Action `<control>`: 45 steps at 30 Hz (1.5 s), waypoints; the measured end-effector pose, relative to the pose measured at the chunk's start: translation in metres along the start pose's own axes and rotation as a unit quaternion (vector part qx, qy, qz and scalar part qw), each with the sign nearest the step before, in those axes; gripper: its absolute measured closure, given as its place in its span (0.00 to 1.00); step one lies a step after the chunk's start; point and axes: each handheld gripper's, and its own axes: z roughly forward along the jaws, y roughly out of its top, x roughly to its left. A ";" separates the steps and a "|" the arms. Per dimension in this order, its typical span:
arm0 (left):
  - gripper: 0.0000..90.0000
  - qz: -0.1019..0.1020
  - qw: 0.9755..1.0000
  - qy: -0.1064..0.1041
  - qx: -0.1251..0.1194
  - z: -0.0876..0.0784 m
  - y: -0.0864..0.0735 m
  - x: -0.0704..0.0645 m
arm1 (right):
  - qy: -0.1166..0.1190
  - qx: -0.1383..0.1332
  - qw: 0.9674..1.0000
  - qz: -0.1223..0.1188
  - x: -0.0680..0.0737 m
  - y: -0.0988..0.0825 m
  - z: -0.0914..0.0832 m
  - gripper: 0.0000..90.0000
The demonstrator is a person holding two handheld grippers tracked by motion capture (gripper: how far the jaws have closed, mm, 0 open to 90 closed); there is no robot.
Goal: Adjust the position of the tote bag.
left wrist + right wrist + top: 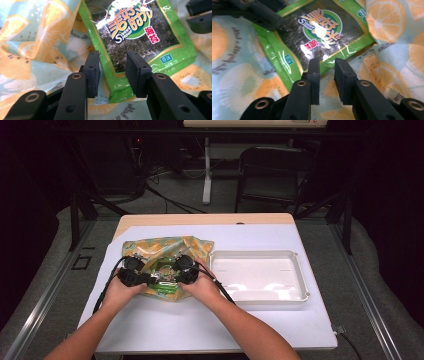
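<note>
Both forearms entered bottom-frame. Left gripper [111,72] and right gripper [327,77] stood released over the seaweed packet [140,37], which lay on the fruit-print cloth [150,247]; packet corners were cut off.

Left claw [134,271] and right claw [183,270] side by side, forearms converging, jaws part-open, gripping nothing.
</note>
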 end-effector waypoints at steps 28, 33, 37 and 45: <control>0.62 -0.086 0.994 -0.064 -0.021 0.004 0.004 0.016 | 0.000 0.009 1.000 0.002 -0.001 -0.004 0.008 0.86; 0.62 -0.098 0.992 -0.075 -0.020 0.007 0.005 0.016 | 0.003 0.002 1.000 0.009 -0.002 -0.005 0.008 0.86; 0.60 -0.106 0.991 -0.084 -0.018 0.012 0.005 0.016 | 0.003 0.002 1.000 0.008 -0.002 -0.005 0.008 0.86; 0.65 -0.122 0.988 -0.097 -0.025 0.009 0.005 0.019 | 0.002 -0.002 1.000 0.012 -0.002 -0.006 0.008 0.86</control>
